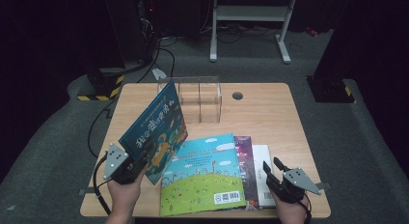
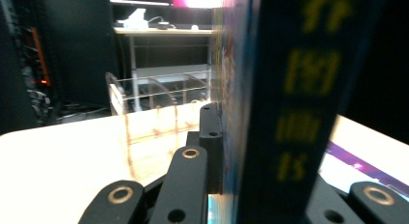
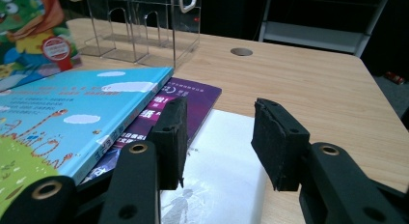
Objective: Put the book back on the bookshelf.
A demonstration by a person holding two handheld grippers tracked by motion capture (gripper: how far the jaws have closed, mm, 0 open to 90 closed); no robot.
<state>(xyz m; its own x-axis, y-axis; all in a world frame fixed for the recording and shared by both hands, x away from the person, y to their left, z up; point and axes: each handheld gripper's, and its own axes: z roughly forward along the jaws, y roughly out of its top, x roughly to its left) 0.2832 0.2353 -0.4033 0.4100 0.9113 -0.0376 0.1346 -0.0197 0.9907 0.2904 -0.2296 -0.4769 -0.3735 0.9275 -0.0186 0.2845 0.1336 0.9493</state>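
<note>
My left tool (image 1: 137,162) clamped on blue picture book (image 1: 155,125), held tilted up at left of centre, in front of clear acrylic rack (image 1: 198,99). My right tool (image 1: 273,170) open, nothing between pads, over white book (image 1: 263,159) lower right on bench (image 1: 270,113).

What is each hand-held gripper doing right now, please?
Left hand-held gripper: closed on the blue picture book.
Right hand-held gripper: open, holding nothing.

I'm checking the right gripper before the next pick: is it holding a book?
No, the right gripper stands open above the white book with nothing pressed between its pads.
</note>
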